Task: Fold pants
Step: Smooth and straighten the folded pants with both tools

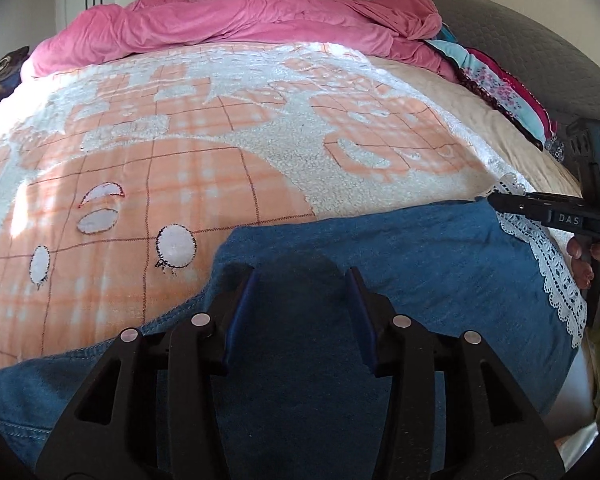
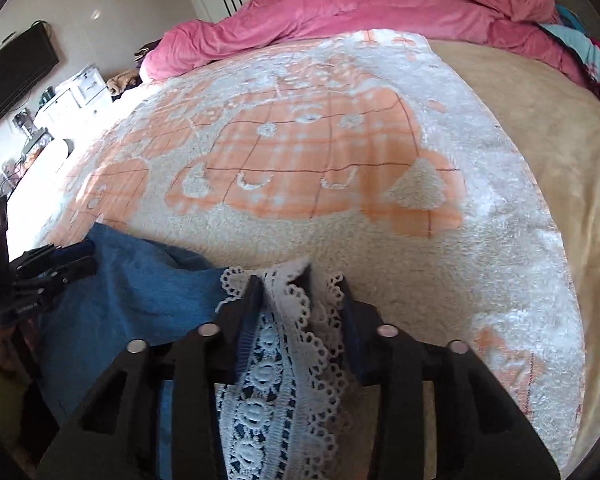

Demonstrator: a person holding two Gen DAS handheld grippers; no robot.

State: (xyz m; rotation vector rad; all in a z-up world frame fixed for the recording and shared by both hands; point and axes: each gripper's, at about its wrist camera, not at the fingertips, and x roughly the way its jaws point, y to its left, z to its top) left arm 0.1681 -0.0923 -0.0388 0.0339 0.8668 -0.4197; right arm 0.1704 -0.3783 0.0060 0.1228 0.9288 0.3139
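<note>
Blue denim pants (image 1: 420,264) with a white lace hem (image 1: 556,280) lie across the near edge of the bed. My left gripper (image 1: 302,284) stands open just above the denim, with the cloth lying flat under its blue pads and nothing pinched. From the right wrist view, the left gripper (image 2: 84,258) hovers at the far left end of the pants (image 2: 140,288). My right gripper (image 2: 298,284) is shut on the bunched lace hem (image 2: 284,320), which rises between its fingers. Its tip (image 1: 496,202) shows at the pants' far right corner in the left wrist view.
An orange and white fleece blanket (image 1: 180,168) covers the bed beyond the pants. A pink duvet (image 1: 240,20) is heaped along the far side and patterned cloths (image 1: 500,80) along the right. A television (image 2: 16,76) and white dresser (image 2: 76,96) stand left of the bed.
</note>
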